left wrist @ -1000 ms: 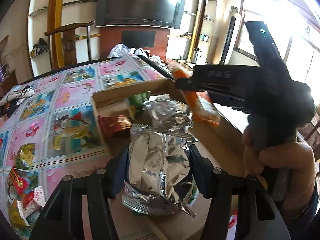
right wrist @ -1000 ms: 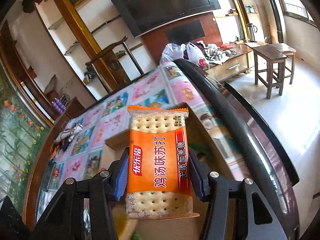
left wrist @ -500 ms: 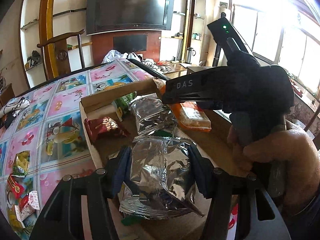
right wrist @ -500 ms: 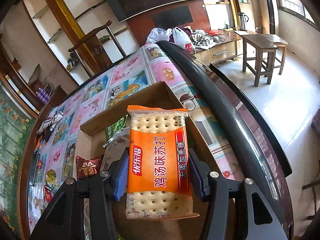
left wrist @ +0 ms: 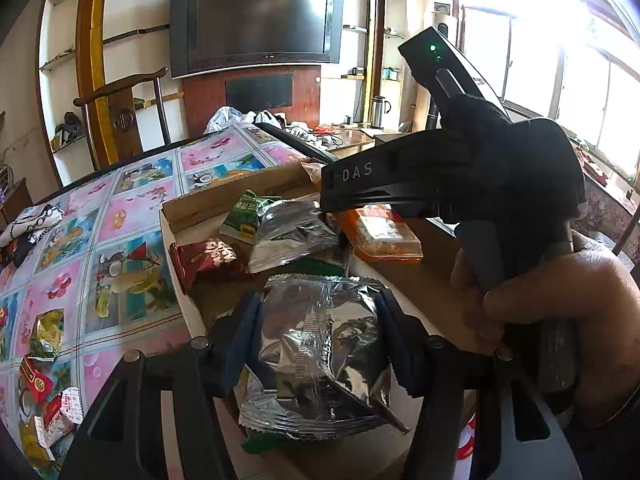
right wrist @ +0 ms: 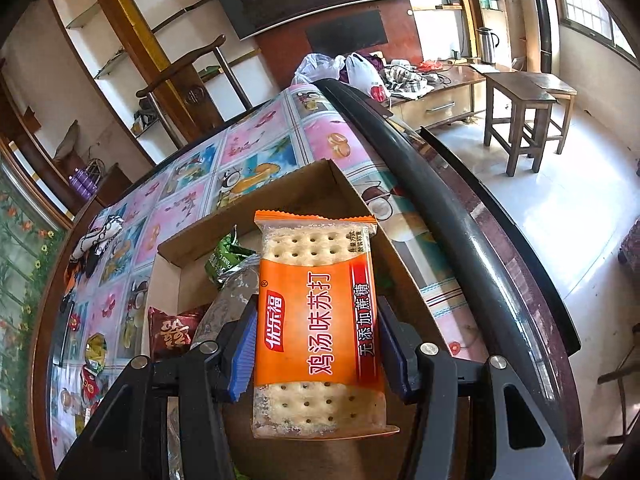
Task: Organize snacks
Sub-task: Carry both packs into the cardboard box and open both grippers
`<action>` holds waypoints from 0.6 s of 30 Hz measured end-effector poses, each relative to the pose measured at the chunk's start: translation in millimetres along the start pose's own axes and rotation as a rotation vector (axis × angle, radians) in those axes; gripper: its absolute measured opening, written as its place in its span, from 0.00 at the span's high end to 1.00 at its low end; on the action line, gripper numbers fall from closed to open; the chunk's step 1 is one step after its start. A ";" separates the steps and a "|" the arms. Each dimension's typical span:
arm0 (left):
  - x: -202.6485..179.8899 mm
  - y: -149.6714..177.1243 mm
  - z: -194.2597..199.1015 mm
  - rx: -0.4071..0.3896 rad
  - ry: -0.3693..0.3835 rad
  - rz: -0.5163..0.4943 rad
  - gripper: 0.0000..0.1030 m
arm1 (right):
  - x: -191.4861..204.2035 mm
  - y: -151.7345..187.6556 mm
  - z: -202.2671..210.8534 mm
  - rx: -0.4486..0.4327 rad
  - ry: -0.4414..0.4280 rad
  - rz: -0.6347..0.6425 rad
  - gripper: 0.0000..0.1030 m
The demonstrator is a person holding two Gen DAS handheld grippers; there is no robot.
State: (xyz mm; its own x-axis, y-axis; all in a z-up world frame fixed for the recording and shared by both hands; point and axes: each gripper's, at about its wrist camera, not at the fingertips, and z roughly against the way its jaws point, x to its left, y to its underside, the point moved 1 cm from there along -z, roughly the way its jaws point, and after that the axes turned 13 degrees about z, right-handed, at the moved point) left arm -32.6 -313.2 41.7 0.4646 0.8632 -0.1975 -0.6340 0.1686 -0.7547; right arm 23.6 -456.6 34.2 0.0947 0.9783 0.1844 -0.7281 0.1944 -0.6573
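Loose snack packets (left wrist: 40, 364) sit on the patterned table (left wrist: 120, 216). The brown cardboard box (right wrist: 280, 196) holds red, green and silver packs. Left gripper (left wrist: 320, 344) pinches a crinkly silver foil packet (left wrist: 320, 352); right gripper (right wrist: 316, 344) clamps an orange cracker pack (right wrist: 316, 320) over the box.

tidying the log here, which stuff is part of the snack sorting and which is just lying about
Job: silver packet in left tongs; orange cracker pack in right tongs; cardboard box; red packet; green packet.

Lying about: television; kettle; stool.
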 end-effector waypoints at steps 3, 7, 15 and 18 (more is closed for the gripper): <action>-1.0 0.8 1.2 -0.003 -0.002 -0.005 0.44 | -0.1 0.5 1.3 -0.004 0.005 0.000 0.43; -2.3 1.2 2.4 -0.008 -0.005 -0.011 0.44 | -0.5 0.1 2.1 -0.005 0.010 0.004 0.43; -2.6 -0.1 2.7 -0.014 -0.003 -0.011 0.43 | -1.3 -1.4 7.9 -0.030 0.020 -0.002 0.43; -3.6 -0.6 4.7 -0.024 0.003 -0.016 0.43 | -1.8 -2.3 10.1 -0.041 0.020 -0.005 0.43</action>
State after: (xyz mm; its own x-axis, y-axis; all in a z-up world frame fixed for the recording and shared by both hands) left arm -36.8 -314.1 45.8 0.4762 0.8592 -0.1870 -0.6116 0.1707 -0.7726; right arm 18.2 -459.6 42.7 0.1126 0.9784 0.1736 -0.6991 0.2022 -0.6858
